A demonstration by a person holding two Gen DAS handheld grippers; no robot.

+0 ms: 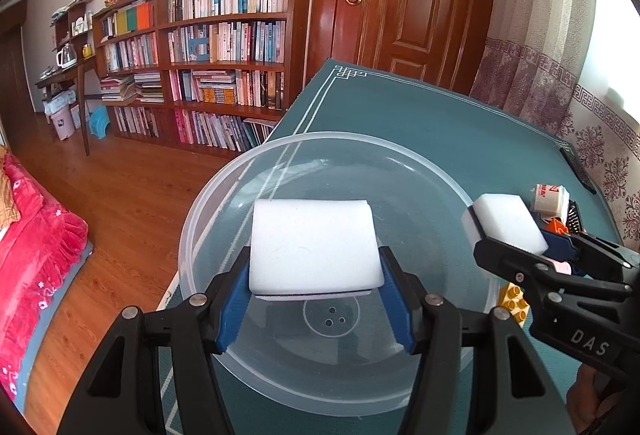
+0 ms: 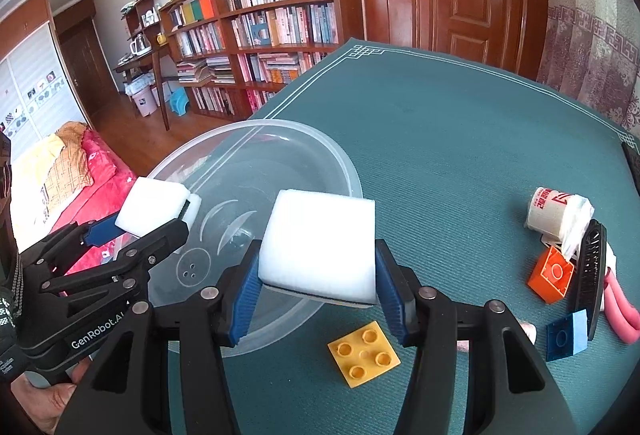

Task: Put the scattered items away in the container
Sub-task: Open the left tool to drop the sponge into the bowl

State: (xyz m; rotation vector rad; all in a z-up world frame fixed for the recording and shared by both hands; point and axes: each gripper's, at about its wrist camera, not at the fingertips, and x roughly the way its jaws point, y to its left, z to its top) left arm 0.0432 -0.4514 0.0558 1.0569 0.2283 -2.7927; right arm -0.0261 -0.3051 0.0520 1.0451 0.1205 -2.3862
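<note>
While both grippers, left (image 1: 314,289) and right (image 2: 316,293), clamp sponges (image 1: 314,245) over bowl (image 1: 224,195); right sponge (image 2: 320,247) near rim, may drop outside.

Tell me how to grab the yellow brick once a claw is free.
The yellow brick lies flat, studs up, on the teal mat near the clear bowl. Come straight down and pinch two opposite side edges; it is too low to take from the side.

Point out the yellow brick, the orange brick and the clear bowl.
yellow brick (image 2: 363,353): right wrist view, studded top face.
orange brick (image 2: 551,274): right wrist view, upper face.
clear bowl (image 1: 320,136): left wrist view, far rim.
</note>
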